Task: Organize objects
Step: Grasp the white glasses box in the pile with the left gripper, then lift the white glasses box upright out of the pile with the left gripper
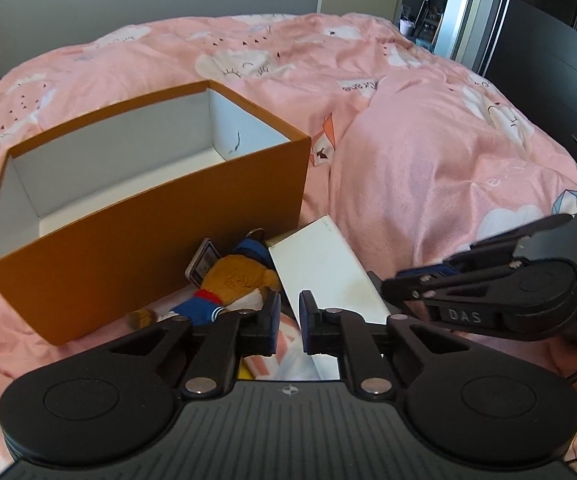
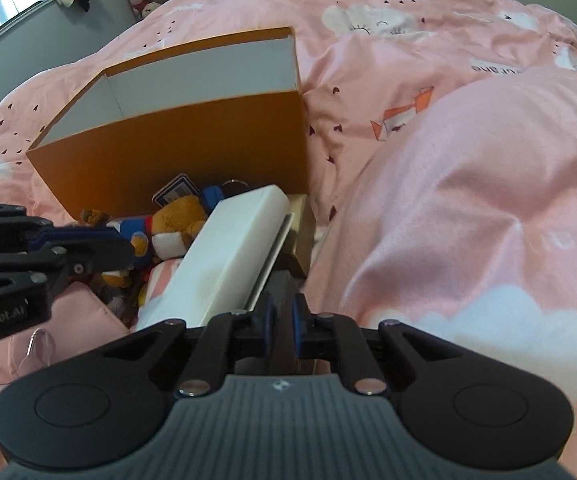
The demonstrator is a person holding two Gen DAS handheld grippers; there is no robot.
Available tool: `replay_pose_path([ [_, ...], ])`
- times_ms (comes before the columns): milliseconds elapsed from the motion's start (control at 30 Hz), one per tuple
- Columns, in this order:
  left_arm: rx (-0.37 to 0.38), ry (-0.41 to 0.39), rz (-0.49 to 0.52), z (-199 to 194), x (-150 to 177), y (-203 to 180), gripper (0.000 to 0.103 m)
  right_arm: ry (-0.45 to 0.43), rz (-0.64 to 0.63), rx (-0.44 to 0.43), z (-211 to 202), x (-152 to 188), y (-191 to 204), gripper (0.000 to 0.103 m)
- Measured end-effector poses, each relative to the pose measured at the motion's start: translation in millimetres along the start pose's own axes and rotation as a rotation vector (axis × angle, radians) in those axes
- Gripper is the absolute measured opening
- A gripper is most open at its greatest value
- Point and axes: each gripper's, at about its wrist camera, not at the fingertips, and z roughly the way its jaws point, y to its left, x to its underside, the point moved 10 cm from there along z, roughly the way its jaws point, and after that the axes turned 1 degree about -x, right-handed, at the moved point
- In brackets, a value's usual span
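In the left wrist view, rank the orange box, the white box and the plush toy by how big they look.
1. orange box
2. white box
3. plush toy
The white box and toy are partly hidden by the gripper, so their order is less sure.

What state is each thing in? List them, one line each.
orange box: upright on the bed, open, nothing visible inside.
white box: tilted, leaning beside the orange box.
plush toy: lying against the orange box's near wall.
left gripper: fingers shut, nothing held.
right gripper: fingers shut, nothing clearly held.
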Motion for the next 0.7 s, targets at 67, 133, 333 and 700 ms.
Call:
replay_pose_path([
  [67, 0.003, 0.013, -0.003, 4.4, -1.4, 0.7, 0.014, -0.004, -0.009, 0.011, 5.9, -6.6, -2.4, 0.011],
  [133, 0.001, 0.025, -0.009, 8.6, -2.4, 2.4, 0.014, 0.005, -0.007, -0.002, 12.5, -11.7, -2.4, 0.011],
  [333, -0.021, 0.03, -0.069, 11.1, -1.9, 16.7, 0.014, 0.014, 0.017, -0.058, 24.6, -16.6, 4.0, 0.012],
  [700, -0.028, 0.053, -0.189, 2.3, 8.9, 39.9, 0.03, 0.009, 0.019, -0.192, 28.7, -19.3, 39.5, 0.011],
])
